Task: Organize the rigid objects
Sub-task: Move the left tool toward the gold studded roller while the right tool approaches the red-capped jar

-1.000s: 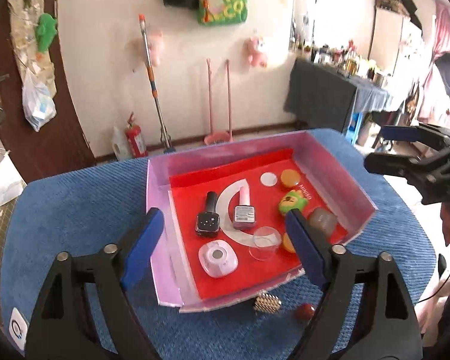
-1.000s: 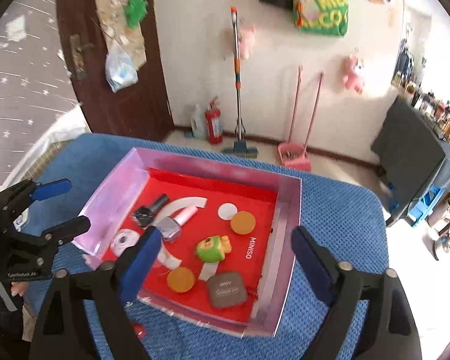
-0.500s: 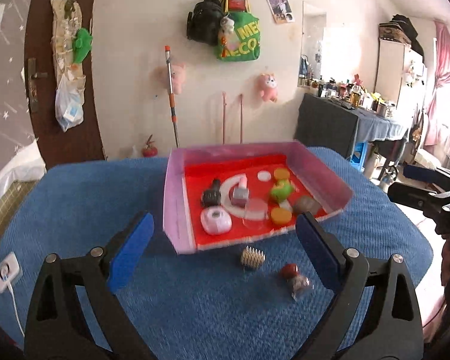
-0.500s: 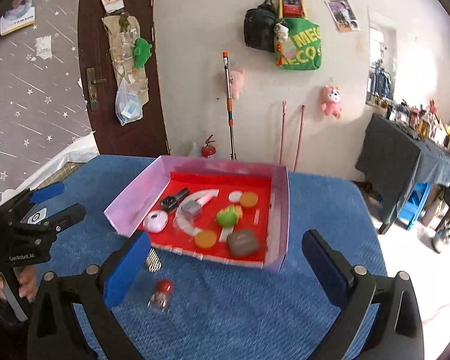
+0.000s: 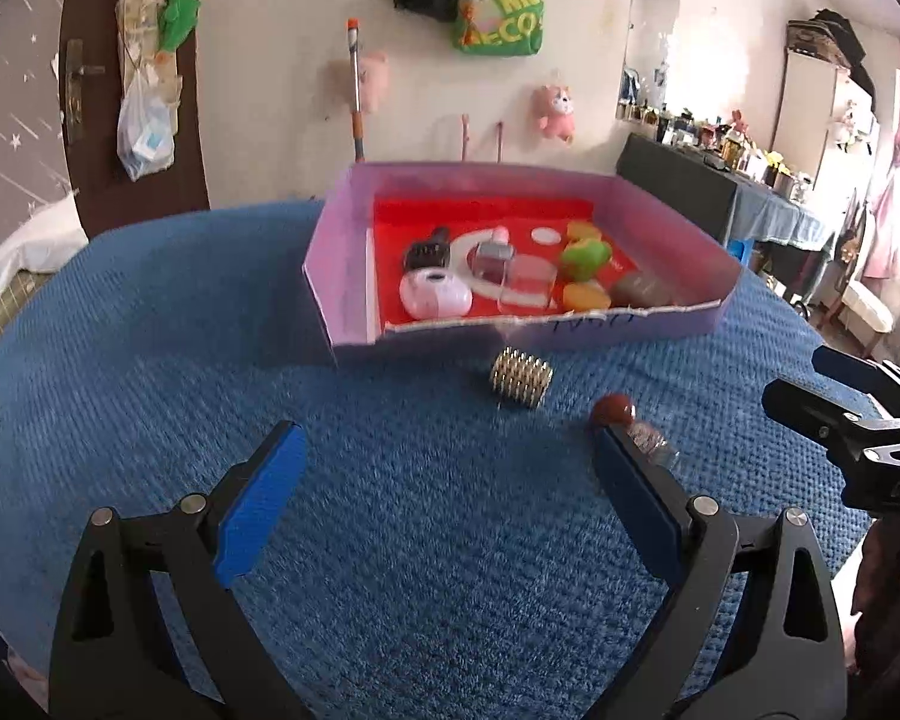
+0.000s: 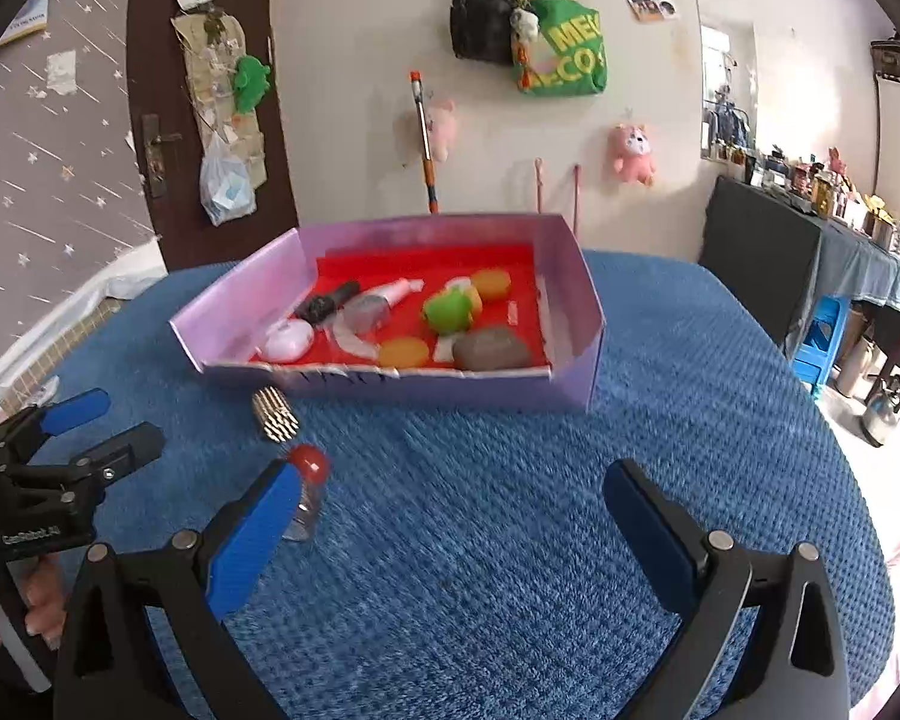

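Nearest, left gripper (image 5: 444, 498) spread wide over blue knitted table cover (image 5: 150, 360), blue pads facing each other, nothing between them. Jaws just been opening. Right gripper (image 6: 450, 516) likewise spread wide and empty, jaws just widened too.

Just ahead of left gripper's right pad: small clear bottle (image 5: 645, 441) lying on its side, red round cap (image 5: 612, 409) toward the box. Seen from right wrist, same bottle (image 6: 306, 501) right beside the left pad, partly hidden behind it. A little farther, ahead and between the left gripper's pads: short gold-and-silver ribbed cylinder (image 5: 520, 377), on its side, just in front of the box wall, apart from it.

Beyond, pale purple cardboard box (image 5: 342, 276) with red floor, open top. Inside, near to far: white rounded gadget (image 5: 435, 299), clear plastic cup (image 5: 528, 288), orange disc (image 5: 585, 297), grey-brown pebble-shaped case (image 5: 641, 290), green toy (image 5: 582, 255), black item (image 5: 426, 247), silver-capped pink bottle (image 5: 493, 252).

Writing: blurred marks on box's near wall, unreadable; "MINISO"-like print not legible here. Green bag (image 6: 561, 54) on far wall, letters "ME" and "ECO" visible. Faint white lettering on left gripper's body in right wrist view, too small to read.
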A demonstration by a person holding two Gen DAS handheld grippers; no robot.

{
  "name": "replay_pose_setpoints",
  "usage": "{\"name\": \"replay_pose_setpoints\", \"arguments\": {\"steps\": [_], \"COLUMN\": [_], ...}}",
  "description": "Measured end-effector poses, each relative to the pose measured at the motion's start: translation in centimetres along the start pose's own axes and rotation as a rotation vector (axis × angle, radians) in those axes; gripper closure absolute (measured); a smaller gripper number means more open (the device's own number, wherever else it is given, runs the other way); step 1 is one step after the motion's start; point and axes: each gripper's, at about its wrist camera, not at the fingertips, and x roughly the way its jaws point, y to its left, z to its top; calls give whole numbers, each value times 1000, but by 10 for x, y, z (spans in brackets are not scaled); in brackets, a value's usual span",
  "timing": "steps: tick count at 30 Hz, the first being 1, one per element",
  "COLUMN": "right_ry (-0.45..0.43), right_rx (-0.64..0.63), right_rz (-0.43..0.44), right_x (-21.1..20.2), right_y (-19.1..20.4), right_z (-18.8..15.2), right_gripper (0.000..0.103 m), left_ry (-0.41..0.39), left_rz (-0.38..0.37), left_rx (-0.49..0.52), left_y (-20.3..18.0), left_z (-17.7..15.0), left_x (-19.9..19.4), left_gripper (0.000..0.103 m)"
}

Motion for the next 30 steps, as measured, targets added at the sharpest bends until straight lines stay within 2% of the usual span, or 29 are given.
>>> {"name": "replay_pose_setpoints", "arguments": {"steps": [19,30], "right_ry": [70,106], "right_rx": [35,13], "right_rz": [3,84], "right_x": [29,42], "right_y": [-6,15], "right_z": [-16,-7], "right_gripper": [0,0], "left_ry": [55,58], "left_rz": [-3,19], "left_rx": [-11,7], "left_y": [0,12], "left_z": [-11,-5], "left_x": [17,15], "left_gripper": [6,6]}}
